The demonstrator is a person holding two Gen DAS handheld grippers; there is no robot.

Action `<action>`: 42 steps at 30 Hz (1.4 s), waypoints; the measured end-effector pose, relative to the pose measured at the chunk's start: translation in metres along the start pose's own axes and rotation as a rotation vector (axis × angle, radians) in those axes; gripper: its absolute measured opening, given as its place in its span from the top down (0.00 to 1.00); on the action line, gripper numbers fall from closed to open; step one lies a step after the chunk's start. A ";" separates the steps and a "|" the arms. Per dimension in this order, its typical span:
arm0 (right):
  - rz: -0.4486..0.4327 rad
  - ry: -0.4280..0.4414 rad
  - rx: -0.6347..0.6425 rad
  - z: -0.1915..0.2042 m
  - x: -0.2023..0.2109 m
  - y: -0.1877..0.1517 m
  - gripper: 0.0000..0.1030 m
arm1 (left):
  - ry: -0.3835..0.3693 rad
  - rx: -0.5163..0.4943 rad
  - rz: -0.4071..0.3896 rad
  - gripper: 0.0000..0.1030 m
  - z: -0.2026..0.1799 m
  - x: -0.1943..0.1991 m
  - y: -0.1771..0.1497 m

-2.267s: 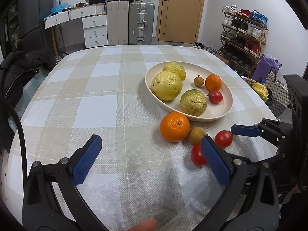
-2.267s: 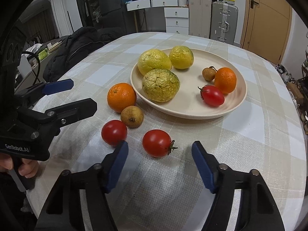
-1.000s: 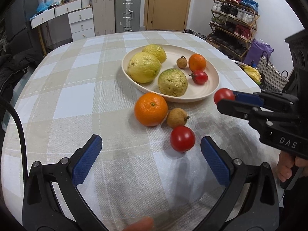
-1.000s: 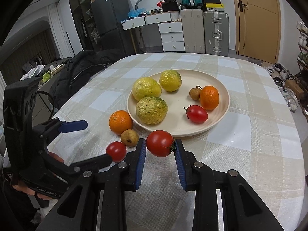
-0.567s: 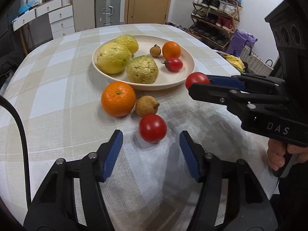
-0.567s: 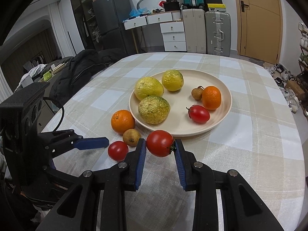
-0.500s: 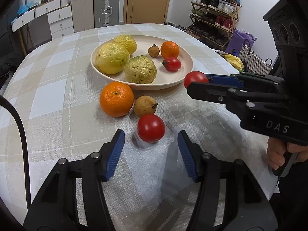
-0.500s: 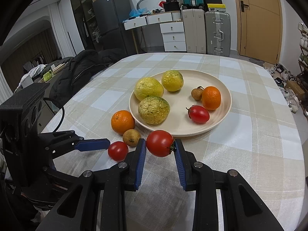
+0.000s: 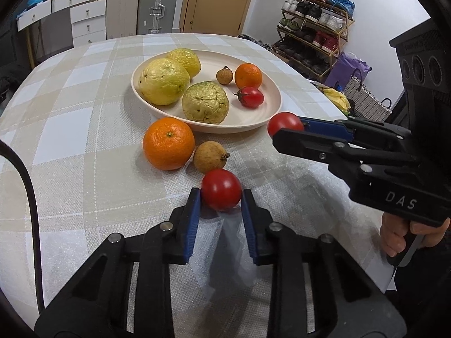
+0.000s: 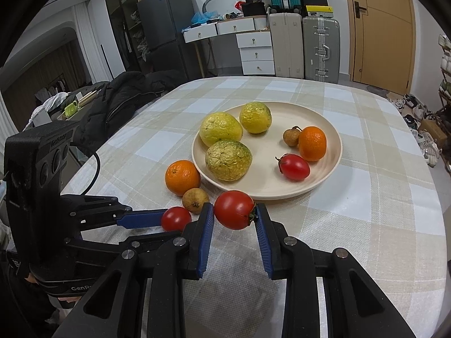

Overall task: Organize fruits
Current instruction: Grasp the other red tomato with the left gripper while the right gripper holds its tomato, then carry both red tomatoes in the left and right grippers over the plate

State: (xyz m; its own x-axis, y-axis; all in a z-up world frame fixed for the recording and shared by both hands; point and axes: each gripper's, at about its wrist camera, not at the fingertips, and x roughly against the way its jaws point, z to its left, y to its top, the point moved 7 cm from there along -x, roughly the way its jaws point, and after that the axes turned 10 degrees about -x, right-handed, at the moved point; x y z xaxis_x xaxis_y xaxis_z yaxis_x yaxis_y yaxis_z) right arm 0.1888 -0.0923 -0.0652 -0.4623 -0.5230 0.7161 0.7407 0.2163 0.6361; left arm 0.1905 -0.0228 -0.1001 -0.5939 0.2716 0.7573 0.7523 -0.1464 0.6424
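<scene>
My left gripper (image 9: 221,195) is shut on a red tomato (image 9: 221,189) that rests on the checked tablecloth, just in front of a brown longan (image 9: 209,157) and an orange (image 9: 168,143). My right gripper (image 10: 233,211) is shut on a second red tomato (image 10: 234,209), held above the cloth near the front rim of the cream plate (image 10: 324,183). The plate (image 9: 267,84) holds three yellow-green fruits, a longan, an orange and a small tomato. In the left wrist view the right gripper (image 9: 284,129) comes in from the right with its tomato (image 9: 283,122).
A dark jacket (image 10: 124,95) lies past the table's left edge. Suitcases (image 10: 304,48) and white drawers (image 10: 253,48) stand behind the table. A shoe rack (image 9: 313,42) and a basket (image 9: 363,95) stand on the right. A person's hand (image 9: 400,233) grips the right handle.
My left gripper moved forward around the tomato on the cloth and its jaws went from wide open to shut on it. The right gripper kept still with its tomato.
</scene>
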 end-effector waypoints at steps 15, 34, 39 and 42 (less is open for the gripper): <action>-0.015 -0.005 -0.010 -0.005 0.002 0.003 0.70 | 0.016 -0.027 -0.061 0.75 -0.006 0.012 0.007; -0.070 -0.016 -0.041 -0.016 0.016 0.013 0.70 | 0.058 -0.022 -0.158 0.75 -0.001 0.039 0.019; -0.090 -0.029 -0.050 -0.021 0.020 0.016 0.70 | 0.076 -0.019 -0.174 0.75 0.003 0.042 0.025; -0.088 -0.037 -0.053 -0.025 0.017 0.016 0.70 | 0.079 -0.001 -0.178 0.75 0.008 0.039 0.030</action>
State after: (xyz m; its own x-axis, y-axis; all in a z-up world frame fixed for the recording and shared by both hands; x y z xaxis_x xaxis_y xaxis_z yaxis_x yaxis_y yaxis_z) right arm 0.2053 -0.1181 -0.0498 -0.5440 -0.5069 0.6687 0.7205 0.1263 0.6818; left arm 0.1918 -0.0094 -0.0521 -0.7383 0.2180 0.6383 0.6329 -0.1032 0.7673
